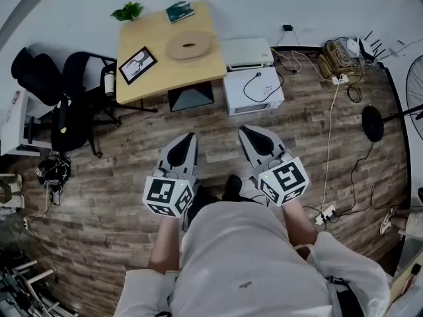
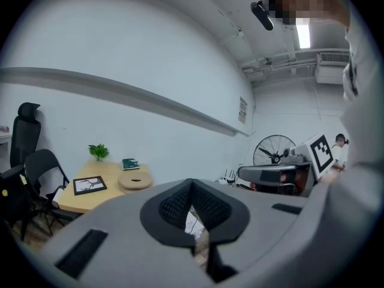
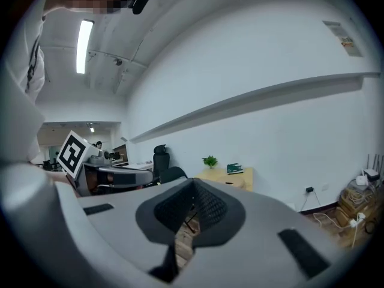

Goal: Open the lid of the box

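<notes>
Left hand-held gripper (image 1: 190, 138) and right hand-held gripper (image 1: 247, 131), both pressed together and empty, hang over open floor (image 1: 125, 177), well short of the worktop (image 1: 153, 63); its underside is hidden.

No legible text — the wall notice (image 2: 242, 109) is too small.

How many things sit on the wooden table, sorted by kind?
Potted plant: 1
Green flat item: 1
Round wooden item: 1
Framed picture: 1
Total: 4
</notes>
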`<state>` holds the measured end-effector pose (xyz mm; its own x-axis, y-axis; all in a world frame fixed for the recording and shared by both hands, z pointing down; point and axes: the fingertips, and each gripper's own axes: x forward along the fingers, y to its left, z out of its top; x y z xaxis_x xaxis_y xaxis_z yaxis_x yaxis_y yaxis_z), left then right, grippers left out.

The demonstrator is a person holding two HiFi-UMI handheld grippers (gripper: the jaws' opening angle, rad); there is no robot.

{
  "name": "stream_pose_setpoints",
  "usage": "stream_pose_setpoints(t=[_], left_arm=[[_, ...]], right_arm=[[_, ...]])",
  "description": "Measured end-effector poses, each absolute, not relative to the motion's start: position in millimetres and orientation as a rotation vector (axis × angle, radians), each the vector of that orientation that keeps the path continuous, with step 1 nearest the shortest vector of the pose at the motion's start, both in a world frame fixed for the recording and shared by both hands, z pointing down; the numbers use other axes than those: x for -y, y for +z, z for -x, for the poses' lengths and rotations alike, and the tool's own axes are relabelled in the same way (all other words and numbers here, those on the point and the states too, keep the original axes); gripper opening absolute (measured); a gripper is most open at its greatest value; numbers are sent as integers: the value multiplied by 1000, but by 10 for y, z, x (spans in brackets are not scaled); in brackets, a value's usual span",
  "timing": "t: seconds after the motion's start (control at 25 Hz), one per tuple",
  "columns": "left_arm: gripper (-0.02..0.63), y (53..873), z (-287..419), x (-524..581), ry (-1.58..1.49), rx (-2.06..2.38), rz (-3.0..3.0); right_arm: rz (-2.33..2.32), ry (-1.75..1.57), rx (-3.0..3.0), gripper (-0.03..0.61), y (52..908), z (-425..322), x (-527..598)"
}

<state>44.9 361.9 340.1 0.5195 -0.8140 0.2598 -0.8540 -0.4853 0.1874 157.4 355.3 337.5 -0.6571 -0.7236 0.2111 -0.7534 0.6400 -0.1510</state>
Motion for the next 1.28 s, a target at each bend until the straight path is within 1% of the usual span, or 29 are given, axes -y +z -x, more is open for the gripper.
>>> stream_pose_setpoints(t=[0.32,0.84,1.04,1.2,1.24,1.28], left_arm=[[-2,3489,-541,-3679,213,1412,-2439],[-2,3536,-256,-3326,212,1408,-2441],[-1,3478,-178,-3028,209,1372,-2487],[0,3411,-54,-2744,189,1377,-2504],[3,3394,-21,-2674,186,1374,-2511],[20,3379,10,-2602,188,1368,-2521]], right_arm=[[-1195,360,2731,-2,3492,-1679,-3583],[-1131,408,2722,5,3584,-1341,-3280],[-1141,372,2722,38,3486,-1213,-2978],[-1152,349,2719,80,3413,-1093,-2723],[-1157,344,2719,91,3399,-1058,-2656],[-1163,340,2719,107,3384,-1022,-2586]])
